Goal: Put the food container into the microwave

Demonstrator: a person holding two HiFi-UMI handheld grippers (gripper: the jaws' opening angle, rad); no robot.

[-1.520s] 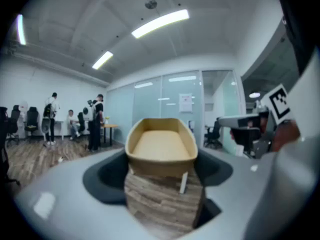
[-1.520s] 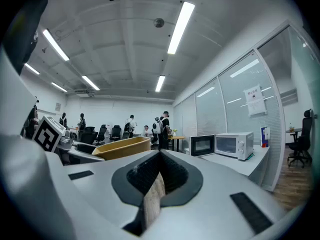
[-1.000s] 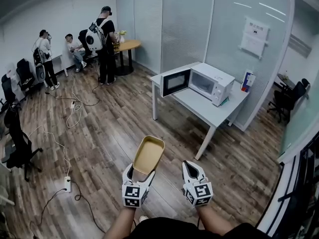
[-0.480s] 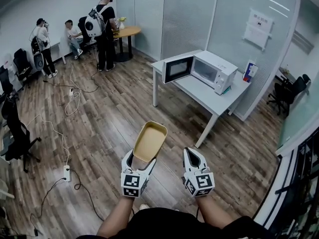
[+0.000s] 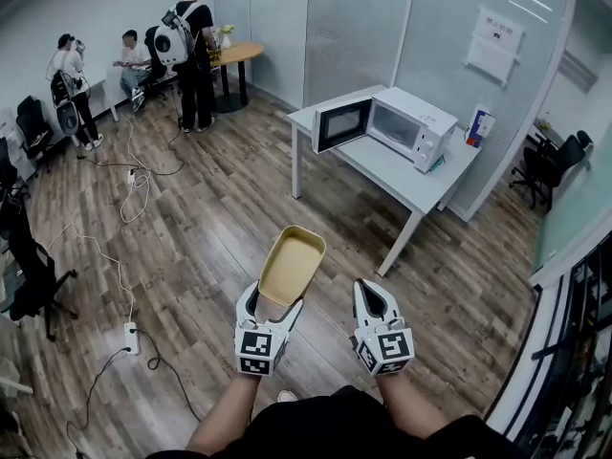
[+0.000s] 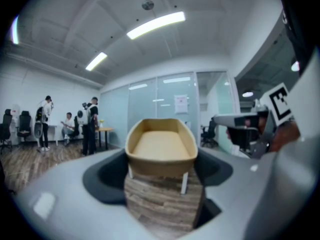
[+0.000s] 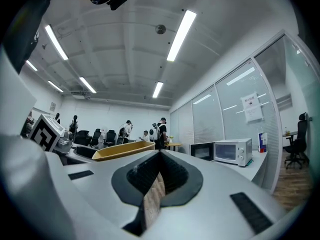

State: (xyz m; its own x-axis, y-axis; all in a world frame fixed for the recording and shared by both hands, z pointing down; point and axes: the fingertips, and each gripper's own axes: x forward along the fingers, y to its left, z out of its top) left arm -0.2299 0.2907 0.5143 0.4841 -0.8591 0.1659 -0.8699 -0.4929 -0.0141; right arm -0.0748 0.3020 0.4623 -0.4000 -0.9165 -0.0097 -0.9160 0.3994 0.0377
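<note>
A tan, empty, oblong food container [image 5: 292, 265] is held out in front of me above the wood floor, my left gripper [image 5: 274, 301] shut on its near end. In the left gripper view the container [image 6: 161, 146] sits level between the jaws. My right gripper [image 5: 370, 297] hangs beside it on the right, shut with nothing in it; its jaws meet in the right gripper view [image 7: 159, 156]. The white microwave [image 5: 404, 129] stands on a white table [image 5: 375, 173] some way ahead, its door [image 5: 341, 124] swung open to the left. The microwave [image 7: 232, 151] also shows at the right of the right gripper view.
Three people [image 5: 191, 51] stand or sit at the far left near a round wooden table [image 5: 237, 54]. Cables and a power strip [image 5: 131, 338] trail over the floor at left. Office chairs [image 5: 29, 268] line the left wall. A small box [image 5: 477, 127] stands on the table behind the microwave.
The view has drifted slightly forward and right; the microwave table sits a little lower and nearer in frame. Both grippers keep their pose, the container still held.
</note>
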